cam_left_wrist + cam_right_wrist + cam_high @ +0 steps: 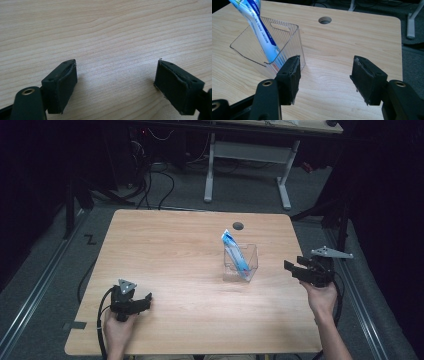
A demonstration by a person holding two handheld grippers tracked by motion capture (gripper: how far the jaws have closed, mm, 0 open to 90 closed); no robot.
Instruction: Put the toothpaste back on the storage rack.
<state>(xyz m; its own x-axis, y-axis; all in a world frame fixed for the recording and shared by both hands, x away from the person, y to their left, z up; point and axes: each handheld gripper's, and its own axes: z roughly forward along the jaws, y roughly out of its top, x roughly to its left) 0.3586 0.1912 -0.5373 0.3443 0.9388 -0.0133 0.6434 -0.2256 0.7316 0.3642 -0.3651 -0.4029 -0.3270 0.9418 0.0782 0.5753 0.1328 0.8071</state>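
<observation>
- The left gripper (142, 301) is held low in the left hand (118, 330), jaws spread wide.
- The right gripper (295, 269) is held higher in the right hand (321, 298), jaws also apart.

**Scene surroundings**

A light wood table (175, 265) is seen on grey carpet (45, 270). A round cable hole (238, 226) is cut near its far edge. A clear ribbed plastic bin (241, 262) is set right of centre, and a blue-and-white tube (235, 252) is propped tilted inside it, its top leaning past the rim. Behind the table, a white-legged desk (250, 155) and loose black cables (160, 180) are visible against a dark background.
</observation>
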